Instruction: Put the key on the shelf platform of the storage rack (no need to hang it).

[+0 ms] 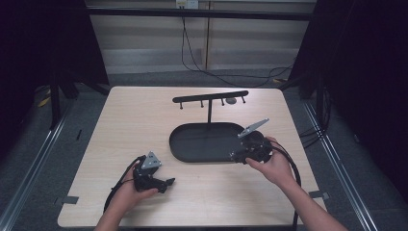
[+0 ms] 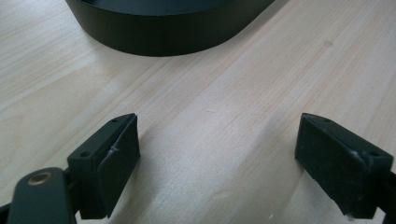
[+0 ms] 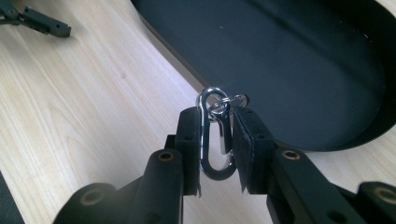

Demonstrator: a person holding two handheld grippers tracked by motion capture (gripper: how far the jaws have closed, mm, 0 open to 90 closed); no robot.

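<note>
The carabiner (image 3: 215,135) sat clamped upright in your right tool (image 3: 215,142), just over the near rim of the black tray (image 3: 289,60). Your left tool (image 2: 217,158) gaped empty on the bench (image 1: 144,115) beside the tray. Keep your squeeze firm, probably lifting toward the hook rack (image 1: 210,97).

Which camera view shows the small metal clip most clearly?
The right gripper view: the silver carabiner with its ring stands close up, clamped between the right tool, by the black tray's rim. In the high view it is too small to tell.
</note>
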